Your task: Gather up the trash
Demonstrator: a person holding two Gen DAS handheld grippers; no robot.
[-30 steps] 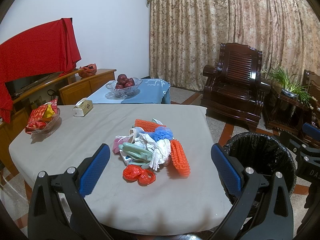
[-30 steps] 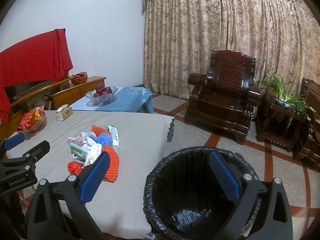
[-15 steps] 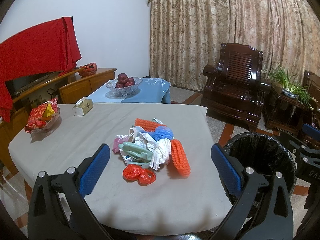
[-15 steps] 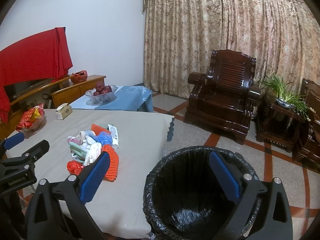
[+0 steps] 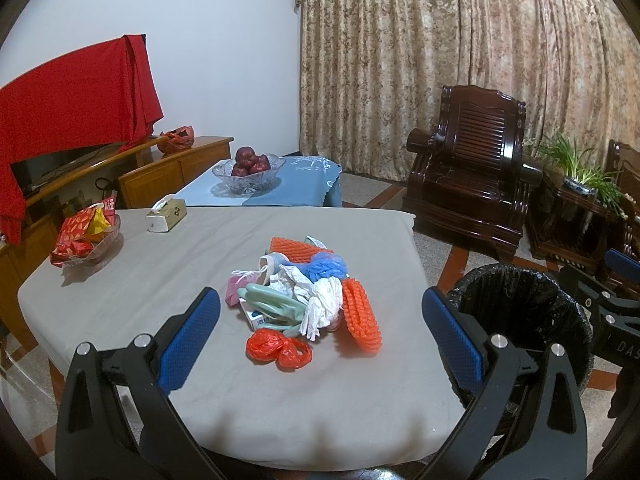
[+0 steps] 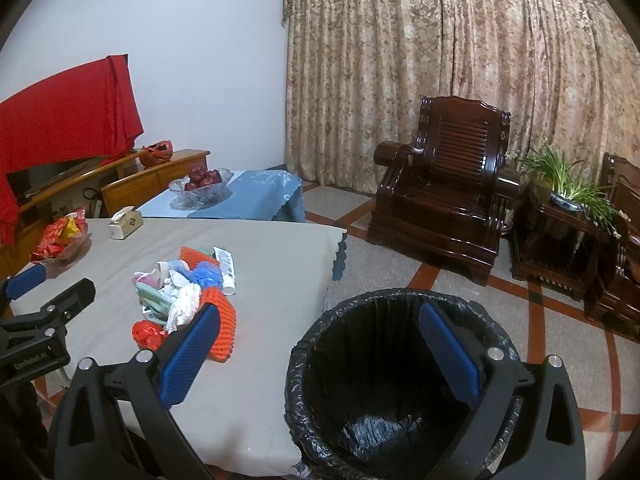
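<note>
Black left tongs (image 5: 320,334), right tongs (image 6: 318,346), blue ribbed pads (image 5: 188,340), silver screws

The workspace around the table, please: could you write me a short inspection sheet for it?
Surface: table under a grey cloth.
Job's things: trash pile mid-table, with orange foam nets, white tissue, a red bag; black-lined bin on the floor beside the table, nothing seen inside.
Clutter: tissue box, snack dish.
Grippers: left tool open, short of the pile; right tool open above the bin.
Cables: black cord at the sideboard.
Surroundings: armchair, curtain, fruit bowl, potted plant.
</note>
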